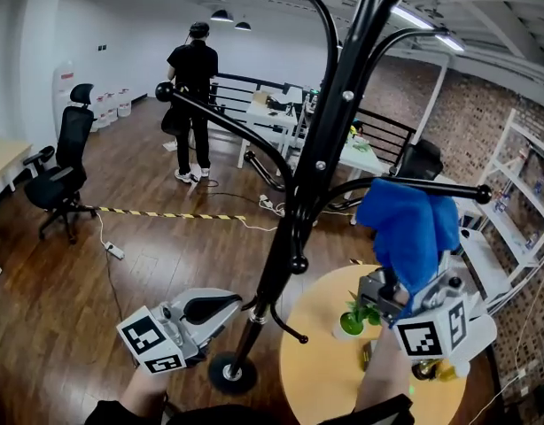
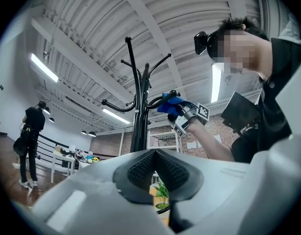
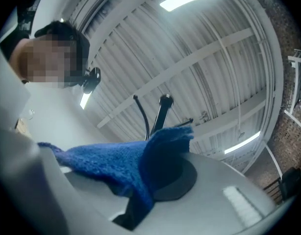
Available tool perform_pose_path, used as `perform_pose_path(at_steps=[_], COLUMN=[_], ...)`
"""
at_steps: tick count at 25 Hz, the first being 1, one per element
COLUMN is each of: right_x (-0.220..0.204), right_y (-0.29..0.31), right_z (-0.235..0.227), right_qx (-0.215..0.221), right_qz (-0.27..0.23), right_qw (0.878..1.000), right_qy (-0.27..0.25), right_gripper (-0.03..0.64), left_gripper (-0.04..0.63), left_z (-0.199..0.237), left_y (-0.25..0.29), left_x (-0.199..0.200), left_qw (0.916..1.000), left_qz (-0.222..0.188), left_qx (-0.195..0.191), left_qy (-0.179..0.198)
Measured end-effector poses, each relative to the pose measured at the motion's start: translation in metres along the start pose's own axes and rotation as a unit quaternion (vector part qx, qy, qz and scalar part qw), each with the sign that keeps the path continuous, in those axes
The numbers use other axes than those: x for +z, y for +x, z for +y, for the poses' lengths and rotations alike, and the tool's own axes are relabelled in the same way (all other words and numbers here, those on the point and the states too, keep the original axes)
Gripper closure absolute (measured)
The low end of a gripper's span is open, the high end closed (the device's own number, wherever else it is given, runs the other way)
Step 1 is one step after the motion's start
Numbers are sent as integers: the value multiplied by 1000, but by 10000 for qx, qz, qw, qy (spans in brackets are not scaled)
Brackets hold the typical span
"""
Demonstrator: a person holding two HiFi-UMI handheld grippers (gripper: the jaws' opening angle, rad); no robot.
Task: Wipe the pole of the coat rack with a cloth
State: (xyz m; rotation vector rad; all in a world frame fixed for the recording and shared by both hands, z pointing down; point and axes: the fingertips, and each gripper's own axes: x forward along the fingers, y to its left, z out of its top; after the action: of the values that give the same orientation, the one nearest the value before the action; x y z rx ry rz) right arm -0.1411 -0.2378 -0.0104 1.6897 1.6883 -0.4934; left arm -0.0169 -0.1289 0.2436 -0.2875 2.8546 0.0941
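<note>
While lifted high, grips cloth [image 1: 409,228] firmly in right gripper [image 1: 398,289], at 3 o'clock of pole [image 1: 291,224], apart from it; holds left gripper [image 1: 237,304] closed, empty, just beside lower pole, at 9 o'clock.

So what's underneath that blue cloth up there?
The right claw, shut on the blue cloth, which drapes over it. Lower down stand a round yellow table and a small green plant. The claw's tips are covered in the head view.
</note>
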Motion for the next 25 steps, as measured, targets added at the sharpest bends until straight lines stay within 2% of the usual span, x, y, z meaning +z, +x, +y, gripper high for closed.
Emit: perform_pose_path(at_steps=[6, 10, 16, 18, 22, 25], right_x=[-96, -139, -213, -241, -297, -332], right_y=[17, -7, -74, -101, -152, -185], right_z=[28, 40, 59, 67, 84, 94], right_qx=[368, 324, 405, 494, 785, 1054], right_qz=[1075, 1586, 2630, 3109, 4137, 4939], right_qw=[9935, 9868, 9633, 9483, 9057, 8622], right_qy=[-70, 2, 347, 403, 493, 393], right_gripper=[591, 592, 592, 592, 592, 592], left_gripper=[591, 589, 591, 589, 590, 591], left_z=[5, 8, 11, 9, 7, 6], left_y=[-16, -24, -19, -12, 3, 15], left_x=[-1, -4, -16, -17, -19, -24], left_qw=[9997, 9994, 9991, 9993, 9994, 9992], left_qz=[5, 48, 203, 242, 298, 381], left_qx=[210, 307, 313, 241, 110, 13], left_qy=[-80, -142, -210, -178, -97, -88])
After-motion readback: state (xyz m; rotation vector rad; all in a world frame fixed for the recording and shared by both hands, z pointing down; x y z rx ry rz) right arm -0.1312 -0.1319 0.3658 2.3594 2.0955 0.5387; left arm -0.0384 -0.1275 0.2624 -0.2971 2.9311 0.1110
